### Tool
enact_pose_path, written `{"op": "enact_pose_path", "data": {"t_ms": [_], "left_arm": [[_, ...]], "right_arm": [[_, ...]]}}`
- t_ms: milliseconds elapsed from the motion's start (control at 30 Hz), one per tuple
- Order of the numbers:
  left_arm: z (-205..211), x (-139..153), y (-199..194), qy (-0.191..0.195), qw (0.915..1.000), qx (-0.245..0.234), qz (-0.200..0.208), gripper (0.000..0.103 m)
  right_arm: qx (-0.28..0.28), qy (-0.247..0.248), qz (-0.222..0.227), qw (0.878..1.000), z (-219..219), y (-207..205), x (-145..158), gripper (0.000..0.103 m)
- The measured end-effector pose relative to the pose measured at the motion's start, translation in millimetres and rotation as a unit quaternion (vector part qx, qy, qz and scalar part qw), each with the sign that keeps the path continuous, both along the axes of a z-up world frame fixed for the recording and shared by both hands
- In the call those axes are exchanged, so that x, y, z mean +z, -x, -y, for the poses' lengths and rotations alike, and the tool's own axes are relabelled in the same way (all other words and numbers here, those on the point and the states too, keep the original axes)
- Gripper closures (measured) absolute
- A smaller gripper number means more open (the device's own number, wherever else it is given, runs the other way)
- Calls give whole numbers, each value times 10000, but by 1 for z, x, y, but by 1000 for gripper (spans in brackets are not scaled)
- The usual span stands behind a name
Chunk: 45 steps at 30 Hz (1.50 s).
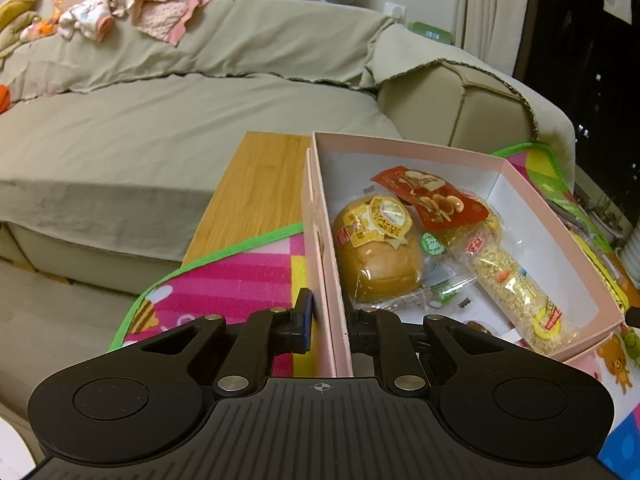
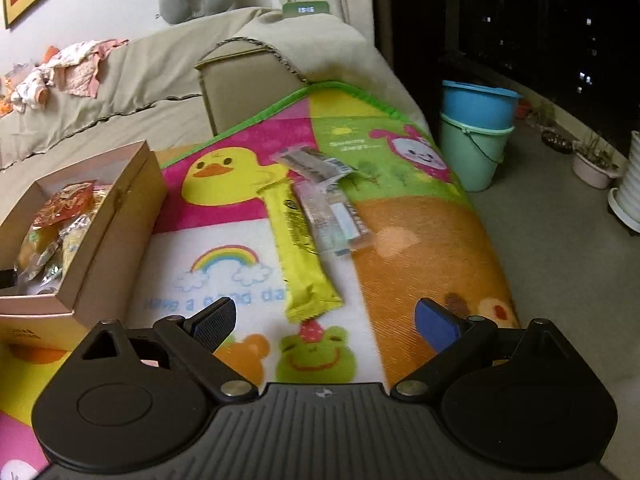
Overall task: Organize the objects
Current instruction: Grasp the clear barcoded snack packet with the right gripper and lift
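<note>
The left claw [image 1: 330,320] is pinched on the near wall of the pink box [image 1: 460,152], one finger outside and one inside, steadying it on the colourful play mat [image 2: 420,240] that covers the table. Inside the box lie a wrapped bun [image 1: 380,256], a red snack packet [image 1: 432,196] and a long cereal bar [image 1: 520,292], so some of the sorting looks done. To the right of the box, well apart from it on the mat, lie a yellow stick packet [image 2: 300,252] and, beside it, a few clear-wrapped packets [image 2: 332,208], not yet boxed. The right claw [image 2: 332,320] hangs spread wide and empty just short of the yellow packet's near end. The step in hand appears to be reaching for it; the next move probably calls for lowering the jaws astride the thin wrapper and closing before carrying it left into the box.
</note>
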<state>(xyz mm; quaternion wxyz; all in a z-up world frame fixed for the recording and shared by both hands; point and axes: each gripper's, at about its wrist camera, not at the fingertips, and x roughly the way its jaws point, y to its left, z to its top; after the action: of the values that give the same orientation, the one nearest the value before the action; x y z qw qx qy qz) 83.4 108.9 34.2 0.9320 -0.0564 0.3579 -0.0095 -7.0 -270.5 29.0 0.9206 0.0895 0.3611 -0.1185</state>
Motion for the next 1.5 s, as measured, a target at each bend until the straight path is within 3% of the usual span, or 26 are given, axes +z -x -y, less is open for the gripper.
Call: {"op": "enact_pose_path", "data": {"t_ms": [100,267,400,500,667,733,767,800,833,933,1233,1500], "left_arm": [[0,2,0,-8,10000,24,46,89],[2,9,1,-88,9998,19,176,89],[2,9,2,-105,9998,25,185,89],[3,9,3,-121,9998,8,174,89],[2,9,4,-130,9998,-39,162,89],[1,9,4,-110,9998,-49,163,89],[1,8,4,-110,9998,-47,167,89],[2,8,4,-116,9998,-42,169,89],[2,8,3,-121,9998,-33,167,89],[2,6,3,-111,9998,-13,164,89],[1,3,3,-73,9999,-9,105,89],[1,3,3,-52,9999,-13,105,89]], "right_arm": [[97,159,119,9998,-7,-6,3,7],[363,658,278,9968,-17,-31,16,19],[429,465,324,9975,-1,-74,29,19],[313,220,146,9992,19,-124,28,19],[176,63,-448,9988,42,-191,-1,20],[173,109,-621,9979,44,-199,-11,32],[197,240,-608,9977,41,-198,-12,37],[275,259,-572,9976,40,-194,-10,58],[338,172,-568,9977,40,-189,-7,64],[379,21,-465,9982,41,-166,6,65],[907,218,-114,9956,9,-71,55,65],[1252,94,-228,9918,-34,11,61,65]]}}
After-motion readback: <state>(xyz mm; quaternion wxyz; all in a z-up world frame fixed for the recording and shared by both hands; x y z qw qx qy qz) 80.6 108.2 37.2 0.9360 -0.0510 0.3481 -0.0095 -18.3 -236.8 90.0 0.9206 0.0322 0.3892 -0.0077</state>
